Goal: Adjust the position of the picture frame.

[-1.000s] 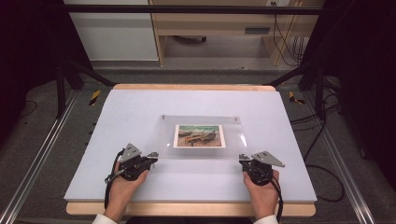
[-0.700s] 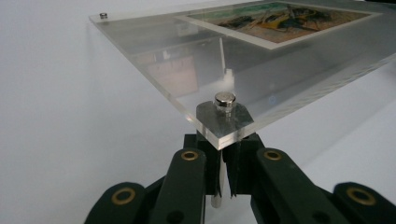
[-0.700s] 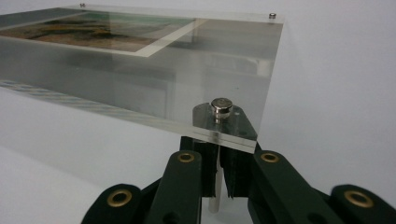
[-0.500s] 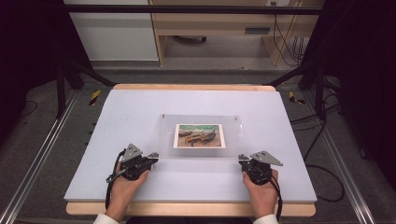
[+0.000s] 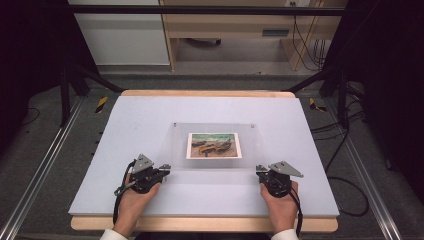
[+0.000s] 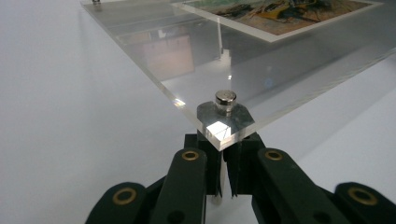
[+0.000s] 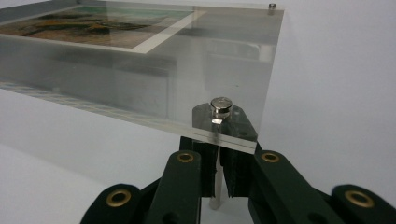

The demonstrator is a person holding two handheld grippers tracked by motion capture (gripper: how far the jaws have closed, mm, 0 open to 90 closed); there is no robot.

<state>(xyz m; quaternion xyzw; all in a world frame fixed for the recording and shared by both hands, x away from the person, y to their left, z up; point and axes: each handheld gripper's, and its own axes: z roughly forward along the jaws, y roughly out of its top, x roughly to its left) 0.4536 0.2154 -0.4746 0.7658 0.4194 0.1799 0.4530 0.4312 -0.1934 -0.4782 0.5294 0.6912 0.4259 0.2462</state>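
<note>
- The left gripper [image 5: 159, 169] was pinched shut on the post under the near-left corner of the clear acrylic frame [image 5: 215, 127].
- The frame lay mid-table, its picture [image 5: 214, 145] face up.
- The right gripper [image 5: 262, 171] clamped the near-right post.
- Judged step: both corners gripped; next, an even two-handed lift.

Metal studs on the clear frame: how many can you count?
4 studs, one per corner of the frame: near left, near right, far left, far right.

One clear acrylic frame [image 5: 215, 145], one printed picture [image 5: 213, 145] inside it, two handheld grippers, left [image 5: 162, 169] and right [image 5: 261, 170], one white table mat [image 5: 150, 115]
</note>
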